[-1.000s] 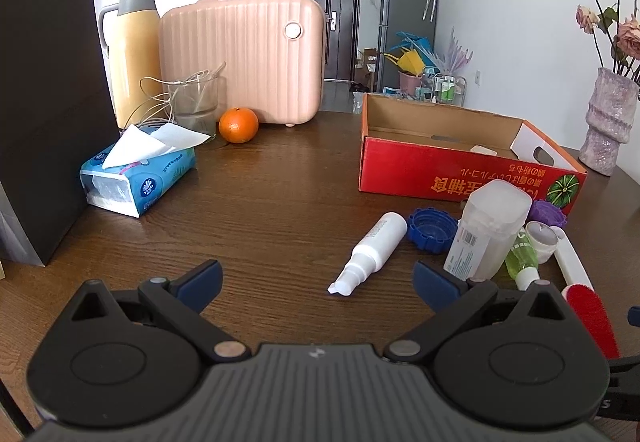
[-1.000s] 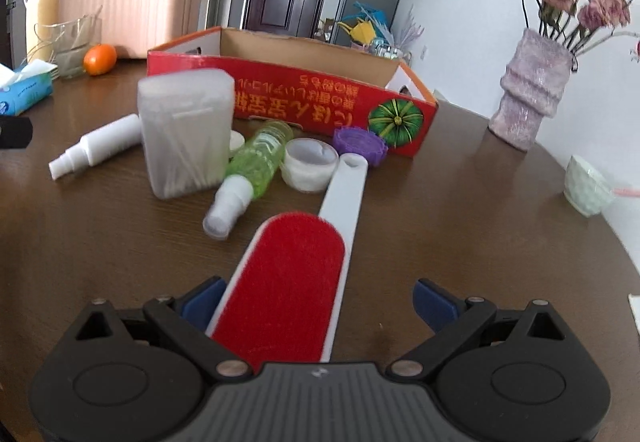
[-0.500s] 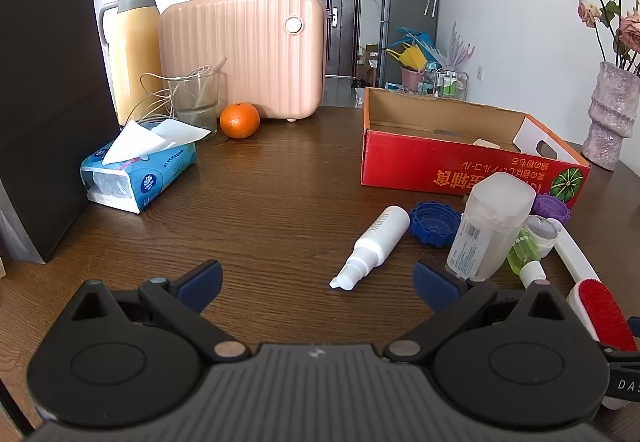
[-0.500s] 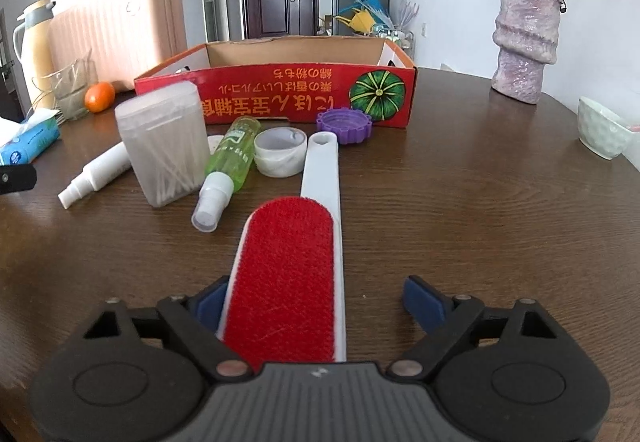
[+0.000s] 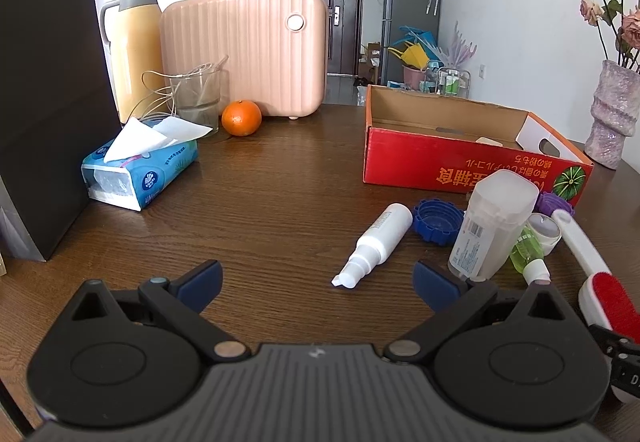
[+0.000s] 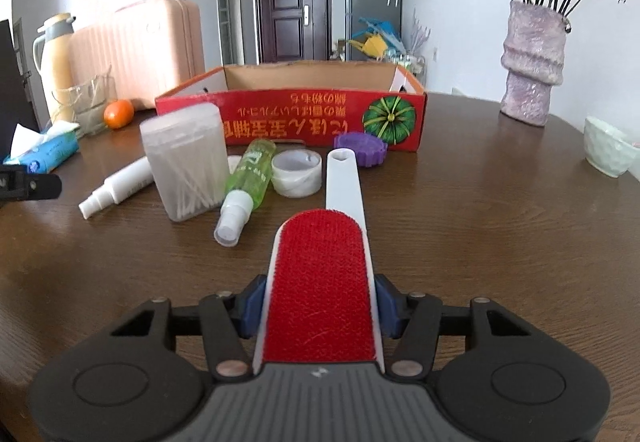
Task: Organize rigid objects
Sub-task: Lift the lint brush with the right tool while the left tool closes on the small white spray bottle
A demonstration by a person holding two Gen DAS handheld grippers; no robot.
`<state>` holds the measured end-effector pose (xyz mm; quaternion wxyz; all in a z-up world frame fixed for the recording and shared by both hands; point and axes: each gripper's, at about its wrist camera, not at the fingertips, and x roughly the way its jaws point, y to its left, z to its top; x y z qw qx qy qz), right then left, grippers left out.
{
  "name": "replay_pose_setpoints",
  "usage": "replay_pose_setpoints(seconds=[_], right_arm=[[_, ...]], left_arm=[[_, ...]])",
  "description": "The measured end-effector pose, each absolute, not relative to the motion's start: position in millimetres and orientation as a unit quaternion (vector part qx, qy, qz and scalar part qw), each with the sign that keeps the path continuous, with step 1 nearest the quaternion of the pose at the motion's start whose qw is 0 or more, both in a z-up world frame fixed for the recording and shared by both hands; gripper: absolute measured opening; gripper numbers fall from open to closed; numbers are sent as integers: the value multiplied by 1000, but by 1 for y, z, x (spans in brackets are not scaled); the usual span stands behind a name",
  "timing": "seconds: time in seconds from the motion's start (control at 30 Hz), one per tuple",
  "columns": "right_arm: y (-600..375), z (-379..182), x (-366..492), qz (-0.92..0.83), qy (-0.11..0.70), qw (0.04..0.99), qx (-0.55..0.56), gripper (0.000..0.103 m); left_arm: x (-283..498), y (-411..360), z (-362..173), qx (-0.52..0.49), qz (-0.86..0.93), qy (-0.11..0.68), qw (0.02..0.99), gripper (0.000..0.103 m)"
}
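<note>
Blue pads [image 6: 256,306] of the right gripper [image 6: 320,306] are closing on the red-faced lint brush [image 6: 320,282] lying on the table [image 6: 480,242] — handle toward the red cardboard box [image 6: 304,114] at twelve o'clock — while the left gripper [image 5: 316,282] hovers spread, a white spray bottle [image 5: 376,242] at one o'clock.

The right gripper [image 6: 320,308] points toward 12 o'clock, its jaws closing with blue pads touching both sides of the lint brush [image 6: 322,290], while the left gripper [image 5: 318,280] holds its jaws wide apart over bare table.
</note>
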<state>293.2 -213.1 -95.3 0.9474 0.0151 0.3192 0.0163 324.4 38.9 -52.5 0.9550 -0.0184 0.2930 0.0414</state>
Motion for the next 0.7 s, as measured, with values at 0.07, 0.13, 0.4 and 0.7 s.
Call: replay_pose_setpoints(seconds=[0.07,0.13,0.4,0.7], right_arm=[[-214,-94,292,14,313,950,17,55],[-216,-92,291,13,308,951,19,55],[-228,-82,291,9,287,958,18,55],[-241,-68,305,-5,261,965,11,55]], left_arm=[[325,39,-53,-20,41,294,955,103],[326,40,-53,-21,41,296,954,103],[337,36,-50,-6,31,304,952,103],[373,24,-50,46,13,316,948,103]])
